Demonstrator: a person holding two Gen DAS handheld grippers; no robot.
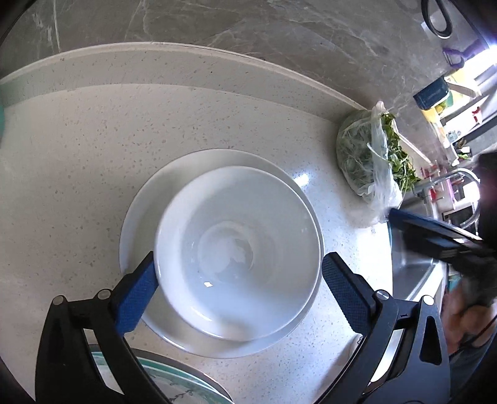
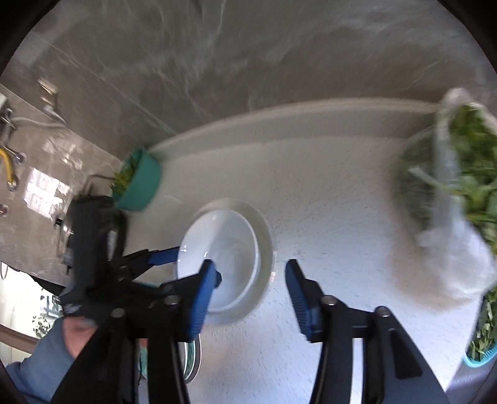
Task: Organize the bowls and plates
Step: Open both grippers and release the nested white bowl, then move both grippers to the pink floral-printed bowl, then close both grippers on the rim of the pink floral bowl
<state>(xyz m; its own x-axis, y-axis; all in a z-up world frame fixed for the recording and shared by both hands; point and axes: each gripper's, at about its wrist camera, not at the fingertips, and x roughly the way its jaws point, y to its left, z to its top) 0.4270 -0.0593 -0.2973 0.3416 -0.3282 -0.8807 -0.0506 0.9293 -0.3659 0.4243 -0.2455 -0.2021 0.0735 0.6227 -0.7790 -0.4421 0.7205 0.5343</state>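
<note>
Your speckled off-white stone surface fills both wrist views, closed at twelve o'clock by a raised lip of the same stone and, above it, a grey veined marble wall. In the left wrist view the white ceramic bowl sits centred inside the wider white ceramic plate, and the plate lies flat on the surface.

Your left claw stands wide apart: its blue fingertips flank the bowl at eight and four o'clock, the left one very close to the rim, neither visibly pressing it. Your right claw is also apart and holds nothing; in its own blurred view its left finger overlaps the bowl and its right finger hangs over bare surface.

A clear plastic bag of green leaves rests at two o'clock near the lip. A steel sink cuts the surface off at three o'clock. A patterned green-rimmed plate lies at six o'clock, just beside the white plate. A teal tub of greens stands at ten o'clock in the right wrist view. Bare surface lies open from nine to twelve o'clock.
</note>
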